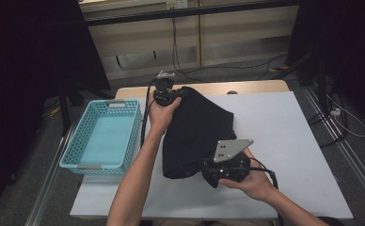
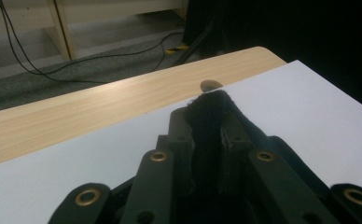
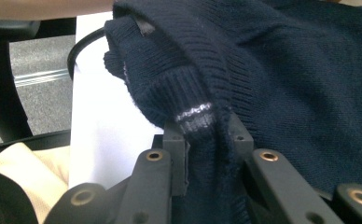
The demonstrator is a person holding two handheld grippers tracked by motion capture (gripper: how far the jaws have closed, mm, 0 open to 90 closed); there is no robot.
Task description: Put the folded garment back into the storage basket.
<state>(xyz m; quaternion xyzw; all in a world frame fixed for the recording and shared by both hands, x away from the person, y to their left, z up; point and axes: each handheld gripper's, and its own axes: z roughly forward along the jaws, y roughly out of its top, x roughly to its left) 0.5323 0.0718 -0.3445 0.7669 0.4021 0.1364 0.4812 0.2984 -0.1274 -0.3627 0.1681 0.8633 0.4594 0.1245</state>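
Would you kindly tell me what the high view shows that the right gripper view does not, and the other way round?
High view alone: a light blue basket beside the sweater on the white table, the left tool gripping the sweater's far end, and the grey plate on the right tool. Right gripper view alone: the sweater is dark navy knit, with a ribbed cuff carrying a pale stripe clamped between the jaws. Both: the sweater held by the right tool, over the white table.
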